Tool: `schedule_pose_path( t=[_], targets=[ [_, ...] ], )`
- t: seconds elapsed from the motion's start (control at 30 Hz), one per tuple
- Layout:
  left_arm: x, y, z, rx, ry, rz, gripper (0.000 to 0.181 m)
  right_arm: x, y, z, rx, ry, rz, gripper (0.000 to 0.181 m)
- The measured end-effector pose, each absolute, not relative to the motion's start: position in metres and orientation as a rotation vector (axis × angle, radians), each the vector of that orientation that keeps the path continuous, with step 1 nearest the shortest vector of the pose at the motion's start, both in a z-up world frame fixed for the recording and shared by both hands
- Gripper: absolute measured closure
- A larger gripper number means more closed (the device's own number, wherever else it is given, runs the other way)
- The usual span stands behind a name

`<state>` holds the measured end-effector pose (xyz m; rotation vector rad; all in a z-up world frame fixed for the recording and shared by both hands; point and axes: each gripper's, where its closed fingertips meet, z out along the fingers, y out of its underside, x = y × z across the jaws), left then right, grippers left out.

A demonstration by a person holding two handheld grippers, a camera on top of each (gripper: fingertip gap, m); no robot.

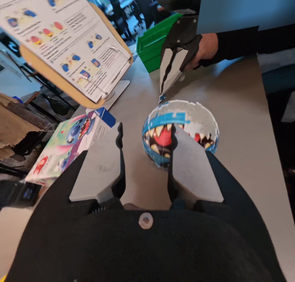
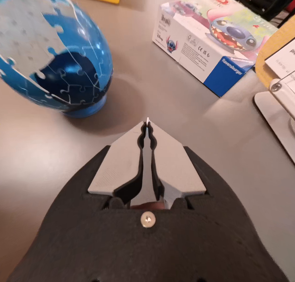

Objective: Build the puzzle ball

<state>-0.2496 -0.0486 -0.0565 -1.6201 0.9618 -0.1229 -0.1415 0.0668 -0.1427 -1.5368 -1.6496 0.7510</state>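
Note:
The partly built puzzle ball (image 1: 180, 114), blue with a toothed mouth print and an open grey top, stands on the grey table (image 1: 231, 130). My left gripper (image 1: 146, 130) is open and holds nothing; its right finger (image 1: 183, 146) lies in front of the ball. My right gripper (image 1: 162, 91) hovers just behind the ball, shut on a small blue puzzle piece (image 1: 161, 98). In the right wrist view the right gripper (image 2: 147, 124) pinches that piece (image 2: 147, 120), seen edge-on as a thin white sliver. The ball (image 2: 52, 54) sits on a blue stand (image 2: 89, 109) at the upper left.
The puzzle box (image 1: 63, 143) lies left of the ball; it also shows in the right wrist view (image 2: 207, 39). An instruction sheet on a tan board (image 1: 63, 39) stands at the back left on a white base (image 2: 274, 114). A green bin (image 1: 153, 42) sits behind. A hand (image 1: 206, 49) holds the right gripper. My hands' fingertips stand some 20 centimeters from each other.

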Motion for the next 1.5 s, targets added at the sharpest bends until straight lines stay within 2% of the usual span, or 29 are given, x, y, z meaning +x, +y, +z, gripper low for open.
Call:
schedule_pose_path(
  t=[0.27, 0.47, 0.57, 0.63, 0.8, 0.93, 1.03, 1.13, 1.23, 1.3, 1.33, 1.4, 1.5],
  targets=[
    [-0.179, 0.019, -0.04, -1.724, 1.256, -0.056, 0.127, -0.137, 0.054, -0.063, -1.421, -1.563, 0.954, 0.181],
    [-0.144, 0.043, -0.034, -1.715, 1.321, -0.197, 0.129, -0.131, 0.029, -0.006, -1.291, -1.543, 1.081, 0.181],
    [-0.129, 0.037, -0.027, -1.646, 1.335, -0.265, 0.148, -0.129, 0.02, 0.004, -1.25, -1.544, 1.083, 0.181],
    [-0.124, 0.032, -0.025, -1.612, 1.336, -0.271, 0.17, -0.128, 0.015, 0.007, -1.23, -1.545, 1.094, 0.181],
    [-0.125, 0.022, -0.029, -1.567, 1.36, -0.227, 0.181, -0.13, 0.009, 0.006, -1.213, -1.54, 1.091, 0.181],
    [-0.14, 0.017, -0.031, -1.491, 1.412, 0.042, 0.181, -0.133, 0.0, 0.0, -1.176, -1.564, 1.049, 0.18],
    [-0.15, 0.007, -0.039, -1.447, 1.515, 0.225, 0.181, -0.14, -0.009, -0.001, -1.102, -1.577, 0.928, 0.164],
    [-0.155, -0.002, -0.045, -1.44, 1.564, 0.266, 0.181, -0.149, -0.022, -0.006, -1.003, -1.638, 0.743, 0.163],
    [-0.157, -0.011, -0.047, -1.429, 1.59, 0.229, 0.181, -0.161, -0.027, -0.019, -0.948, -1.696, 0.516, 0.165],
    [-0.162, -0.013, -0.045, -1.424, 1.59, 0.25, 0.181, -0.168, -0.03, -0.024, -0.908, -1.711, 0.417, 0.178],
    [-0.165, -0.013, -0.045, -1.43, 1.587, 0.259, 0.181, -0.171, -0.032, -0.025, -0.893, -1.71, 0.383, 0.179],
    [-0.17, -0.015, -0.043, -1.453, 1.547, 0.247, 0.176, -0.176, -0.037, -0.026, -0.863, -1.71, 0.338, 0.181],
    [-0.183, -0.025, -0.038, -1.498, 1.504, 0.173, 0.155, -0.18, -0.043, -0.032, -0.838, -1.703, 0.292, 0.181]
  ],
)
